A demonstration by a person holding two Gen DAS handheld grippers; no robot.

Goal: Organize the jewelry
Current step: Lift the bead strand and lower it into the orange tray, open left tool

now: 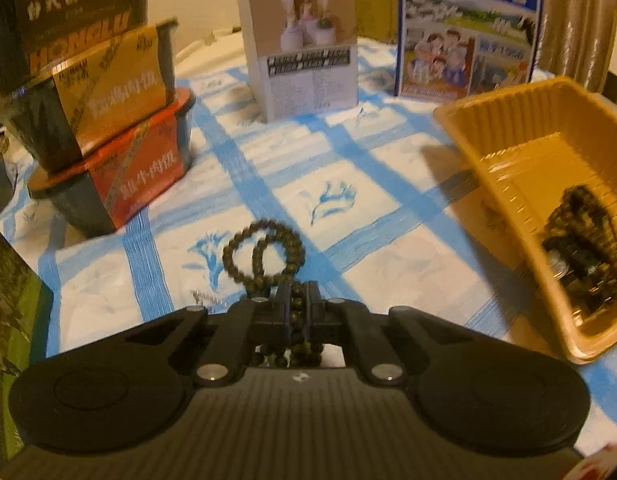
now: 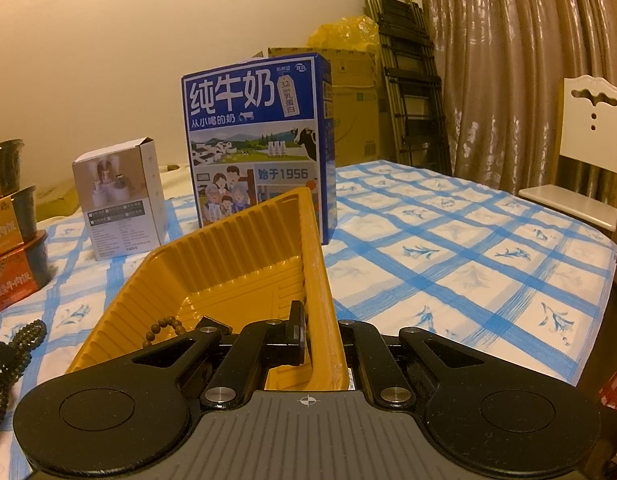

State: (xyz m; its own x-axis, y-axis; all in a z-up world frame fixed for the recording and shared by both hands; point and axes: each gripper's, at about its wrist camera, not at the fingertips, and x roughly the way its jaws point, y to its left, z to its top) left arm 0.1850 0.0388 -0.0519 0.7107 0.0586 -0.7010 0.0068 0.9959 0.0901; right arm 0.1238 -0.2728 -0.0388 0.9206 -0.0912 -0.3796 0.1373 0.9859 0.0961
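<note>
My left gripper (image 1: pixel 298 304) is shut on a dark beaded bracelet (image 1: pixel 264 254), its loops hanging just above the blue-checked cloth. The same bracelet shows at the left edge of the right wrist view (image 2: pixel 16 344). The yellow plastic tray (image 1: pixel 520 152) sits to the right and holds a heap of dark beads and small metal pieces (image 1: pixel 584 248). My right gripper (image 2: pixel 314 332) is shut on the tray's right wall (image 2: pixel 322 308), one finger (image 2: pixel 296 320) inside the tray. A string of brown beads (image 2: pixel 164 326) lies inside the tray near that finger.
Stacked food bowls (image 1: pixel 108 120) stand at the left. A small white box (image 1: pixel 304 48) and a blue milk carton (image 2: pixel 256 136) stand at the back. A white chair (image 2: pixel 584 152), a folded ladder (image 2: pixel 412 80) and curtains are beyond the table's right edge.
</note>
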